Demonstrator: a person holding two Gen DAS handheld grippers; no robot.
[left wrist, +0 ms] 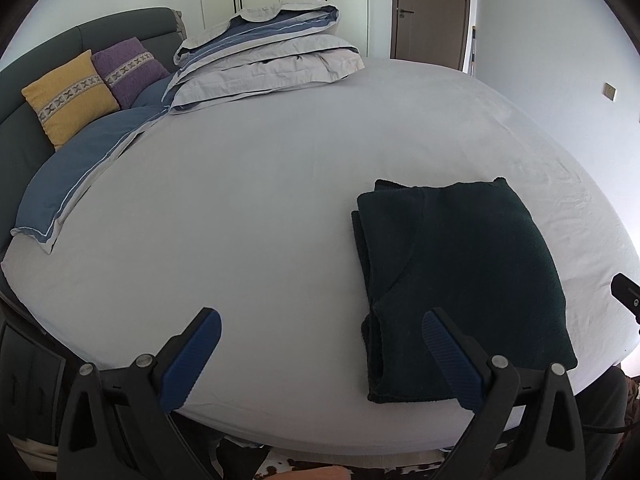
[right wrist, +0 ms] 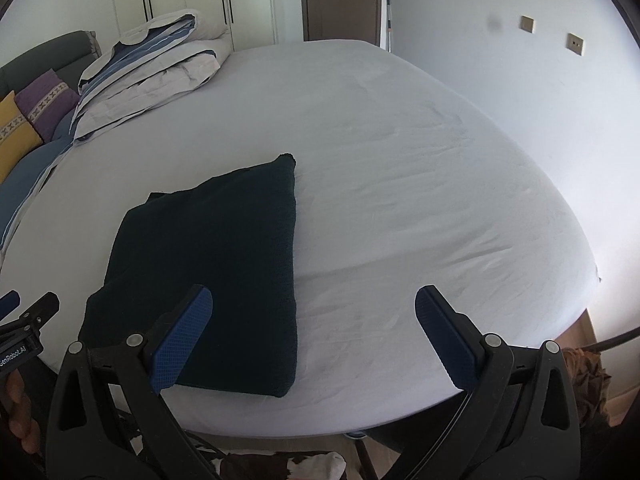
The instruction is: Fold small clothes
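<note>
A dark green garment lies folded in a neat rectangle on the white bed sheet, near the bed's front edge. It also shows in the right wrist view. My left gripper is open and empty, held above the front edge with its right finger over the garment's near left part. My right gripper is open and empty, with its left finger over the garment's near right part. Neither gripper touches the cloth.
A folded grey and blue duvet lies at the far left of the bed. A yellow cushion and a purple cushion lean on the dark headboard. A blue pillow lies at the left. A door stands behind.
</note>
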